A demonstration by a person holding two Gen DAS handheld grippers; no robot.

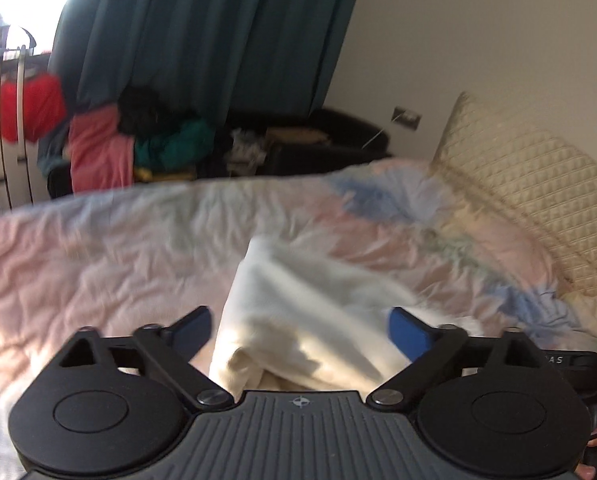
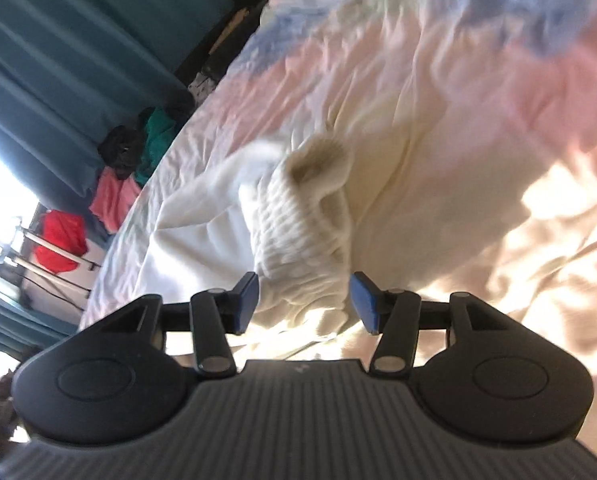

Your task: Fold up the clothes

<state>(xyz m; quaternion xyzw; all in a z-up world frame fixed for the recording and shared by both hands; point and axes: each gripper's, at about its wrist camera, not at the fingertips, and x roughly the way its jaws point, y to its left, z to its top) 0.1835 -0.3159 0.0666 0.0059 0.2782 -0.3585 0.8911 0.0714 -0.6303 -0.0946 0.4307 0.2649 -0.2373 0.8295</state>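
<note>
One cream sweater lies bunched on the bed, near me, only partly folded. My left gripper and right gripper both stand apart, holding nothing. I think more folds are left.

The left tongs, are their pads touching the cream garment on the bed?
Apart. The left wrist view shows the left tongs spread wide, pads clear of the cream garment between them.

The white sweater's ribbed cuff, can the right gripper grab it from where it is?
Probably yes. The ribbed cuff lies right ahead of the open right gripper, between its blue pads, with nothing covering it on the bedspread.
</note>
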